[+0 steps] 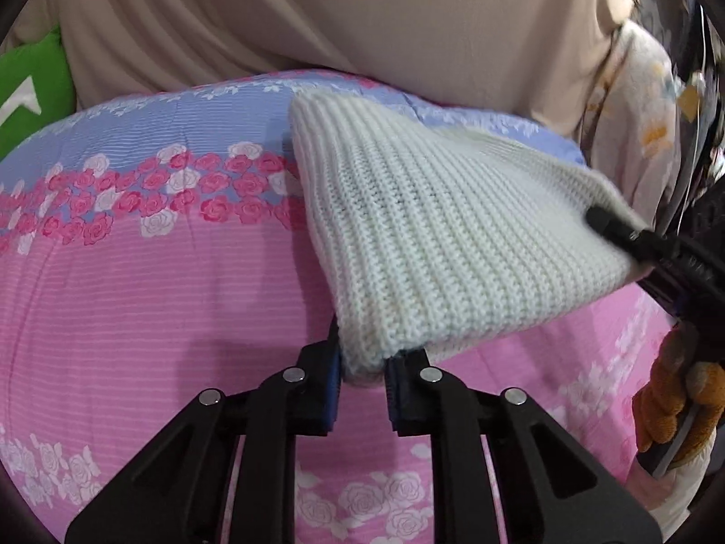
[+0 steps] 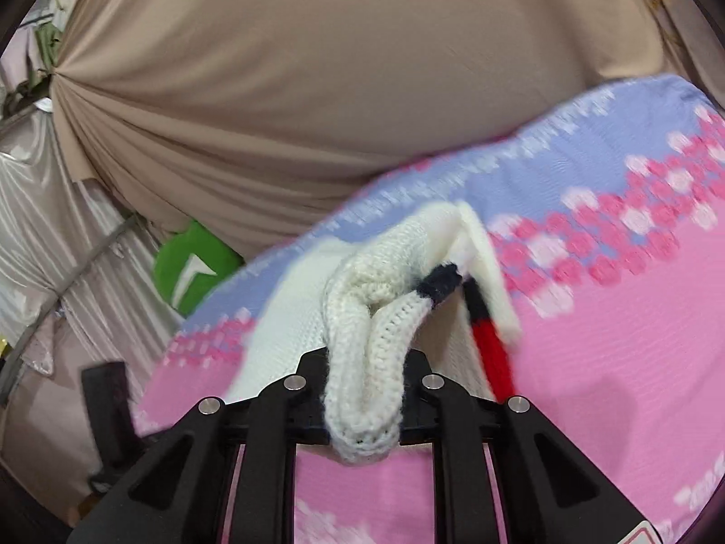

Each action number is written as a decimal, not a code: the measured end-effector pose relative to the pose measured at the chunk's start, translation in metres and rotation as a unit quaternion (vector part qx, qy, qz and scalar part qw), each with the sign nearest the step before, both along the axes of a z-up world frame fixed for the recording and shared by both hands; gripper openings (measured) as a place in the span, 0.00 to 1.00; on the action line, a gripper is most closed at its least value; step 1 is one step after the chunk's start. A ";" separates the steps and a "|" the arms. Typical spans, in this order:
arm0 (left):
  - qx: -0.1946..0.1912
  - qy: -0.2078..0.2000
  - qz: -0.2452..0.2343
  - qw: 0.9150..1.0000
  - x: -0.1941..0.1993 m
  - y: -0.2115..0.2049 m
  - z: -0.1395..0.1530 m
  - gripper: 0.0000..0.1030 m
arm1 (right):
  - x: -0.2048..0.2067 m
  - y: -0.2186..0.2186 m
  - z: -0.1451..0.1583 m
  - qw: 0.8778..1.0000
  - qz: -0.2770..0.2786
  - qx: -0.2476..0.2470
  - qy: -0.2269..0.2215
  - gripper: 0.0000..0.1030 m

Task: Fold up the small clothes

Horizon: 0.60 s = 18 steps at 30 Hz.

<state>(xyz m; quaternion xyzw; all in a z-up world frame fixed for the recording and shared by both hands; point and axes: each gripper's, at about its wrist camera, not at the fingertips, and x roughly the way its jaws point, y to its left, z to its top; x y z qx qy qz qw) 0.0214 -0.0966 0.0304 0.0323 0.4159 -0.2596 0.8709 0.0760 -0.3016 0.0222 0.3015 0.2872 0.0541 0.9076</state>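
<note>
White knit sweater (image 1: 435, 235) hangs stretched above the floral bedspread (image 1: 158, 272) at frame centre, left tongs (image 1: 360, 369) and right tongs (image 2: 364, 390) each clamped on an edge, ready for folding.

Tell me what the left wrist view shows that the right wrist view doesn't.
Only the left wrist view: the white knit garment spread wide, both hand-held grippers on it, left at the near corner, right at the far edge, plus an orange glove.

Only the right wrist view: the garment's navy and red trim and the bunched knit in the right gripper.

Both: the floral bedspread, beige curtain, green cushion.
</note>
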 end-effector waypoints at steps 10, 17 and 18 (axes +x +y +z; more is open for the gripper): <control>0.026 0.008 0.017 0.999 -0.002 -0.006 -0.031 0.16 | 0.005 -0.007 -0.033 0.999 -0.014 0.010 0.032 0.27; 0.003 0.010 0.031 0.999 0.004 0.002 -0.030 0.42 | 0.012 -0.016 -0.023 0.996 -0.057 -0.052 0.037 0.80; 0.009 0.009 0.039 0.999 0.006 0.002 -0.032 0.46 | 0.019 -0.018 -0.030 0.997 -0.046 -0.041 0.051 0.80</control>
